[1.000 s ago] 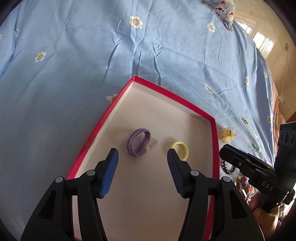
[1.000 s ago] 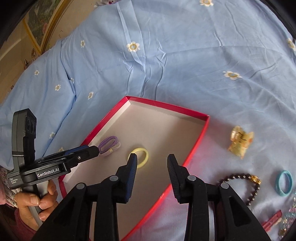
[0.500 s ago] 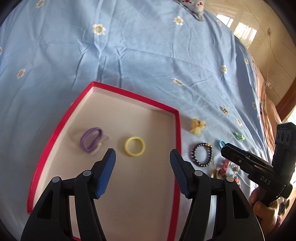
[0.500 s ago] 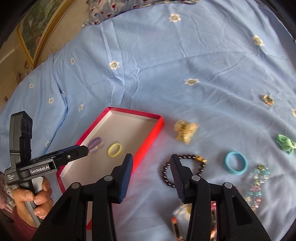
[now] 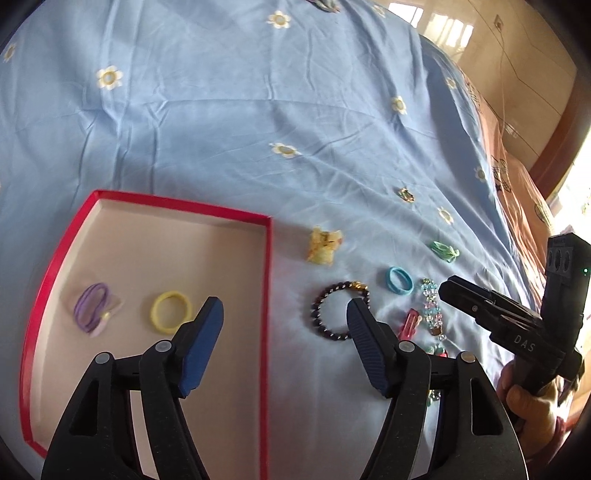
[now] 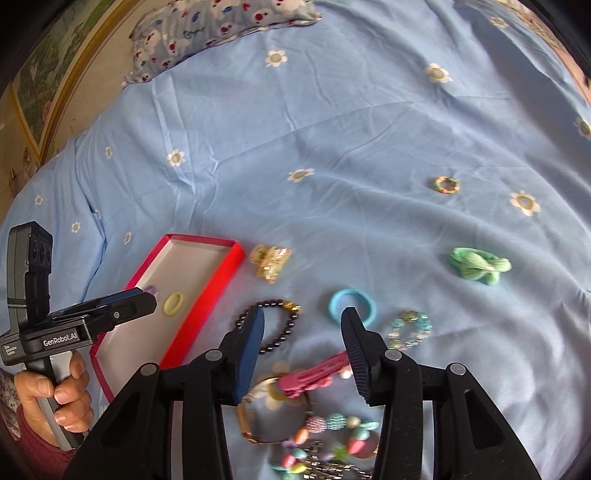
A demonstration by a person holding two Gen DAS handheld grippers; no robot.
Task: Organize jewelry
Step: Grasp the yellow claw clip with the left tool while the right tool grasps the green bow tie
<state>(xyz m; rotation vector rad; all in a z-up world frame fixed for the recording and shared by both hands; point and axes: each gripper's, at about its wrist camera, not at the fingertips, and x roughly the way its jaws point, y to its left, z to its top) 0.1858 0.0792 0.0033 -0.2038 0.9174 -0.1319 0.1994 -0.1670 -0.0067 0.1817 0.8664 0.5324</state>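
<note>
A red-rimmed box (image 5: pixel 268 280) (image 6: pixel 218 273) lies on the blue bedsheet and holds a purple hair tie (image 5: pixel 92 307) and a yellow hair tie (image 5: pixel 171 312) (image 6: pixel 173 303). To its right lie a gold claw clip (image 5: pixel 324 245) (image 6: pixel 269 261), a dark bead bracelet (image 5: pixel 325 314) (image 6: pixel 282 325), a blue hair tie (image 5: pixel 399 280) (image 6: pixel 351 306), a green hair tie (image 6: pixel 478 264) and a pink clip (image 6: pixel 314 374). My left gripper (image 5: pixel 284 314) hangs over the box's right rim, its jaws opening and empty. My right gripper (image 6: pixel 303 325) hovers above the bracelet and blue tie, its jaws opening, nothing between them.
A pastel bead bracelet (image 6: pixel 408 328), a small multicoloured ring (image 6: pixel 446 184) and a heap of bangles and coloured beads (image 6: pixel 314 428) lie on the sheet. A patterned pillow (image 6: pixel 221 26) sits at the far end. A hand (image 6: pixel 55 395) holds the left gripper's handle.
Both grippers have swept right, from over the box toward the loose jewelry on the sheet. Their jaws have widened. Nothing has been picked up.
</note>
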